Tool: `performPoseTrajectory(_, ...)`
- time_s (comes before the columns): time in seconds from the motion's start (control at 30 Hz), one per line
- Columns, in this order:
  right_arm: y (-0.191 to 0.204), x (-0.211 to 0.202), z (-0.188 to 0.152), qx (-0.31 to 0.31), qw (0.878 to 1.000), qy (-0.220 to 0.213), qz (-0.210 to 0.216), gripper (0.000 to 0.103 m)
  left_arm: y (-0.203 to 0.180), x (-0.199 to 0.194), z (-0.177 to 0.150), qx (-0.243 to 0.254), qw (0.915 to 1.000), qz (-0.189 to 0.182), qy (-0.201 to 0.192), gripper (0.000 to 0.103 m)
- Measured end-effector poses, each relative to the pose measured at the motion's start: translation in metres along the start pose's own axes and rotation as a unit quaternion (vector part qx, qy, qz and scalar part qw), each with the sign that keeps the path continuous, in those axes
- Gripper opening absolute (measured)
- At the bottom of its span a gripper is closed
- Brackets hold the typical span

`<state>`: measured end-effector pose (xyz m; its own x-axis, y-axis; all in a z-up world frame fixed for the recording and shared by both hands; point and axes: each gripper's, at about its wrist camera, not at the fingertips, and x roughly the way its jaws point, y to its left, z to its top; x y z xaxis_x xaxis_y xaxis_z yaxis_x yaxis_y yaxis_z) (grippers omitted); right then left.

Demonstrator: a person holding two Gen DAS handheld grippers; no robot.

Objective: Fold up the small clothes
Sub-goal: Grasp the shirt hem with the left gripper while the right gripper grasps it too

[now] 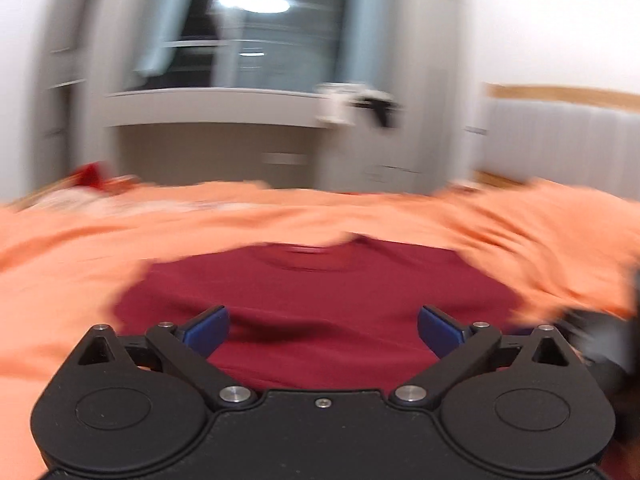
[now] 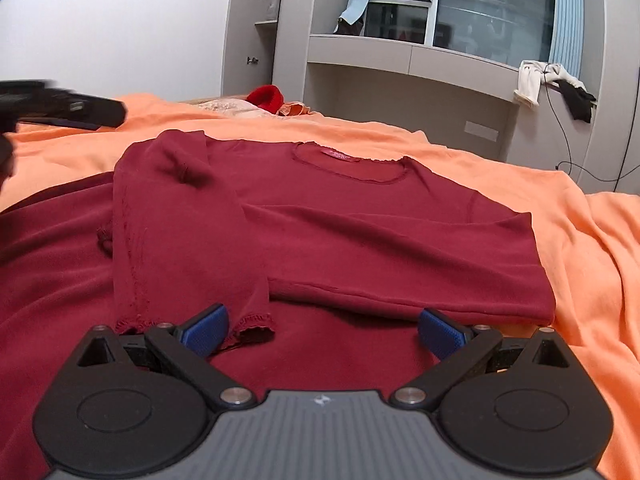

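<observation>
A dark red long-sleeved shirt [image 2: 340, 220] lies flat on an orange bedsheet [image 2: 520, 184], neckline away from me. Its left sleeve [image 2: 176, 232] is folded down over the body, cuff near my right gripper's left fingertip. My right gripper [image 2: 322, 332] is open and empty, just above the shirt's near part. In the blurred left wrist view the shirt [image 1: 320, 292] lies below my left gripper [image 1: 322, 332], which is open and empty. The left gripper also shows in the right wrist view [image 2: 68, 110], above the sheet at far left.
A red knitted item [image 2: 266, 98] and pale cloths lie at the bed's far end. Grey built-in shelves and a window ledge [image 2: 408, 60] stand behind, with white and black clothes [image 2: 556, 84] hanging off the ledge. A cable runs down the right wall.
</observation>
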<state>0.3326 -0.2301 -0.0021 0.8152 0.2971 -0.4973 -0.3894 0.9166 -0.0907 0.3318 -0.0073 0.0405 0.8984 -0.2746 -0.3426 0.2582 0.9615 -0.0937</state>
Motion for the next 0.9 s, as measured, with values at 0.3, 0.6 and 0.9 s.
performPoseTrajectory(0.3,-0.034,-0.019,0.007,0.076,0.994,-0.049,0.058,0.103,0.134,0.028,-0.006,-0.285,0.9521,0.111,0.005,0.094)
performPoseTrajectory(0.6,-0.031,0.042,0.117,0.1,0.985,-0.035,0.133,0.091,0.182,0.061,-0.015,-0.361,0.9308,0.058,-0.009,0.046)
performPoseTrajectory(0.9,0.041,0.183,0.212,0.086,0.982,0.026,0.166,0.057,0.199,0.079,-0.028,-0.408,0.9129,0.017,-0.005,0.041)
